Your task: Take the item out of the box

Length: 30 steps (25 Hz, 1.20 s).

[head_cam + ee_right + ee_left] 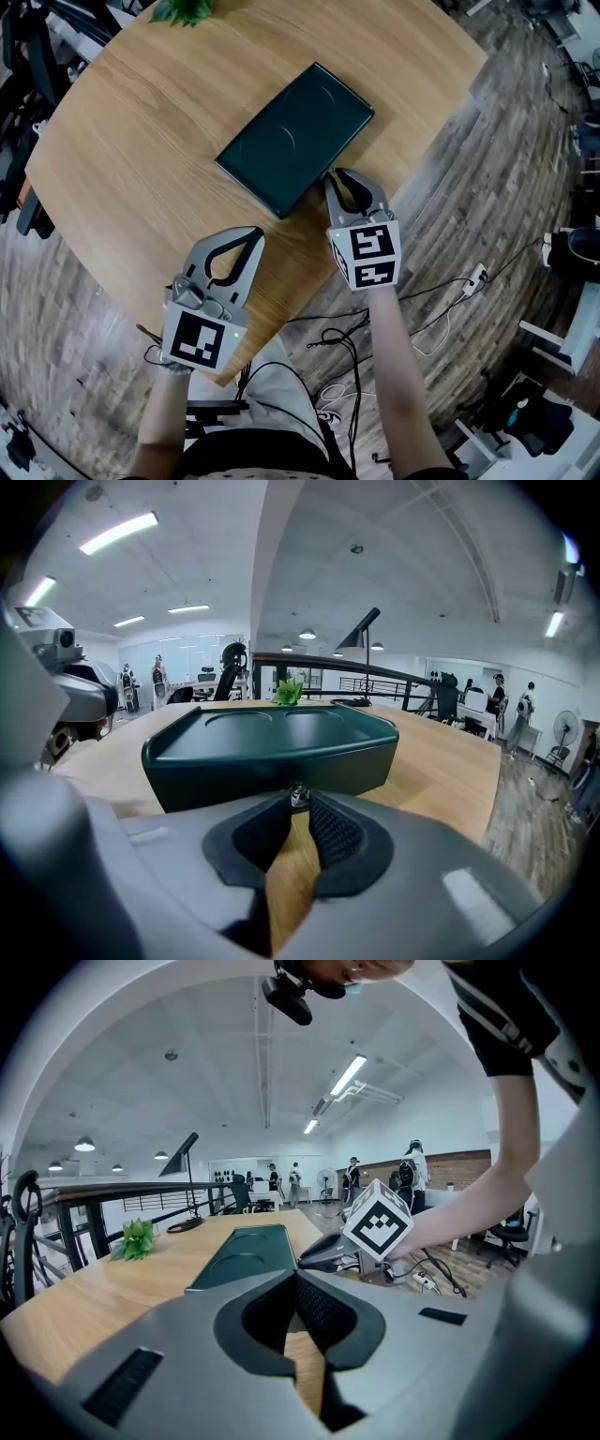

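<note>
A dark green closed box (295, 136) lies flat on the round wooden table (141, 141); it also shows as the box (239, 1255) and the box (272, 747) in the gripper views. My right gripper (330, 176) is at the middle of the box's near short side. Its jaws are shut, and a small metal clasp (298, 797) on that side sits pinched at the tips of the right gripper (298, 804). My left gripper (255, 234) hovers over the table's near edge, left of the box, shut with nothing in it, as the left gripper (295, 1274) also shows in its own view.
A small green plant (183, 9) stands at the table's far edge, with a black desk lamp (356, 702) beyond the box. Cables (347, 347) and a power strip (475, 277) lie on the wooden floor to the right. People stand far off in the room.
</note>
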Tool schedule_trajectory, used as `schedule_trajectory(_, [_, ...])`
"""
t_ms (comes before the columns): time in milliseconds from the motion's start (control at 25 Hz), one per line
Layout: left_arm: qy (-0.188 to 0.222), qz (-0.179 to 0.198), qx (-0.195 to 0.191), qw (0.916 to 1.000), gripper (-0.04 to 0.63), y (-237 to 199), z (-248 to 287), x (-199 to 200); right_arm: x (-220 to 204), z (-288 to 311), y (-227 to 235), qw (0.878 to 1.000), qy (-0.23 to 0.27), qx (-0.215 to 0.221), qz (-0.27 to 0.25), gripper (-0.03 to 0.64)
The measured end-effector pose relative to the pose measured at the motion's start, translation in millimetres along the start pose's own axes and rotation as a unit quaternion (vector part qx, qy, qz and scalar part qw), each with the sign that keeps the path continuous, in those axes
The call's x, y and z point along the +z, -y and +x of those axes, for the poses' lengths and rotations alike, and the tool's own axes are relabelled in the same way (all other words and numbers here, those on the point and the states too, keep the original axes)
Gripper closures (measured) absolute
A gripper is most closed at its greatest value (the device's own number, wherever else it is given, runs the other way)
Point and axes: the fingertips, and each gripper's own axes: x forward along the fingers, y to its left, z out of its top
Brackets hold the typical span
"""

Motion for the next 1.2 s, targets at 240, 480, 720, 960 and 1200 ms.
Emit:
schedule_trajectory(240, [0.000,0.003,-0.006,1.0000,0.589,4.3,1.3,0.6,-3.7,-6.1,2.7,1.000,-0.002,-0.006,0.002,0.549])
schedule_trajectory(480, [0.004,0.003,-0.014,0.9999,0.589,10.1,3.2,2.6,-9.8,-16.1,7.0,1.000,-0.007,-0.011,0.001,0.549])
schedule_trajectory(720, [0.005,0.007,-0.023,0.9997,0.589,17.6,6.8,5.1,-18.0,-27.4,12.2,1.000,-0.011,-0.020,0.007,0.549])
schedule_trajectory(960, [0.007,0.017,-0.035,0.9992,0.589,27.4,9.9,10.5,-27.2,-43.4,19.2,0.999,-0.012,-0.031,0.014,0.549])
schedule_trajectory(1200, [0.008,0.026,-0.048,0.9985,0.589,38.8,14.3,16.2,-36.8,-58.3,25.6,0.999,-0.016,-0.044,0.021,0.549])
